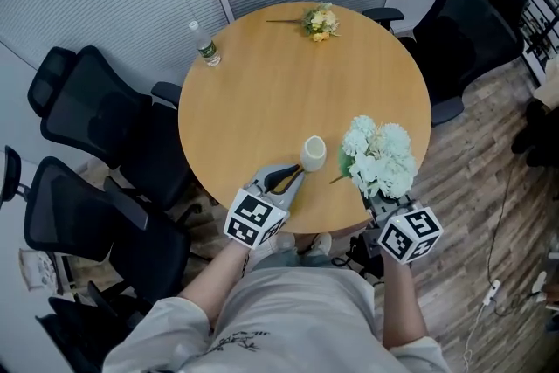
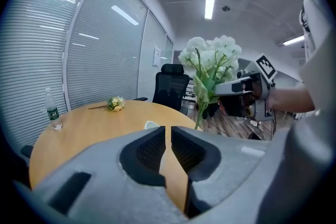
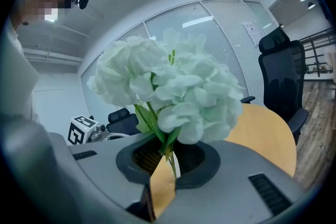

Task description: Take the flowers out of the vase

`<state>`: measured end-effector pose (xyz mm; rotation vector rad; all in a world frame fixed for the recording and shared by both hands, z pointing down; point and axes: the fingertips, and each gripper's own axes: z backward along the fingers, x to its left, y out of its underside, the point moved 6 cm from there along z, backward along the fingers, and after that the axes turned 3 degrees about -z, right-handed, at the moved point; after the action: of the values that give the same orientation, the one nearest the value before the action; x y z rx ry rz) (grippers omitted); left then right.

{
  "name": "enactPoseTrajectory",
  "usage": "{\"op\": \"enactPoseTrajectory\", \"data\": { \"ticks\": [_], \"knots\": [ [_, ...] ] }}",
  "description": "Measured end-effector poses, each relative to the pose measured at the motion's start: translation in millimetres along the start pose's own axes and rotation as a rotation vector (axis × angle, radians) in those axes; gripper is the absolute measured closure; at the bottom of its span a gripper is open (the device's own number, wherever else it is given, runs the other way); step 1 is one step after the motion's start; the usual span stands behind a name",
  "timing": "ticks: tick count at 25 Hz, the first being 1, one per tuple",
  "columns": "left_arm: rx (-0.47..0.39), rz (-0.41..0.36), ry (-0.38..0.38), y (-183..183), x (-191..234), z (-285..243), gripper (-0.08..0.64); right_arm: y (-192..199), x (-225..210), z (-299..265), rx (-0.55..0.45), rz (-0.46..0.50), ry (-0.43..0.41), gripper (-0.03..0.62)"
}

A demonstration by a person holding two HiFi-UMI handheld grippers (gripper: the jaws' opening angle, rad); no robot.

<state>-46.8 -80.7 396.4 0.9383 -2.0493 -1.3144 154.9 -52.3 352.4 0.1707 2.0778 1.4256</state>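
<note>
I count two flower bunches: white bunch [image 1: 380, 157] in my right gripper [image 1: 377, 198], yellow bunch [image 1: 320, 21] far beyond it; one vase [image 1: 314, 153] by my left gripper [image 1: 284, 179]. One bottle [image 1: 205, 45]; one table [image 1: 279, 92]; at least three chairs [image 1: 87, 113].

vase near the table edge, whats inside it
No stem rises from the mouth of the vase; it looks empty, though its bottom is hidden. The white flowers are out beside it, stems clamped in the jaws of the right gripper.

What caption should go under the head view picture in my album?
Right tongs hold white flowers beside the cream vase on a round wooden table.
</note>
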Motion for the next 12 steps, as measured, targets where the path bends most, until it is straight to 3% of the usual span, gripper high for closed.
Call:
{"op": "enactPoseTrajectory", "data": {
  "ticks": [5,12],
  "knots": [
    [-0.015,-0.007,0.003,-5.8,-12.1,14.6,0.549,2.8,10.9,4.0,0.021,0.030,-0.004,0.541],
    [-0.035,0.005,-0.028,-15.1,-14.5,30.0,0.551,3.7,22.0,10.6,0.027,0.051,-0.014,0.541]
  ]
}}
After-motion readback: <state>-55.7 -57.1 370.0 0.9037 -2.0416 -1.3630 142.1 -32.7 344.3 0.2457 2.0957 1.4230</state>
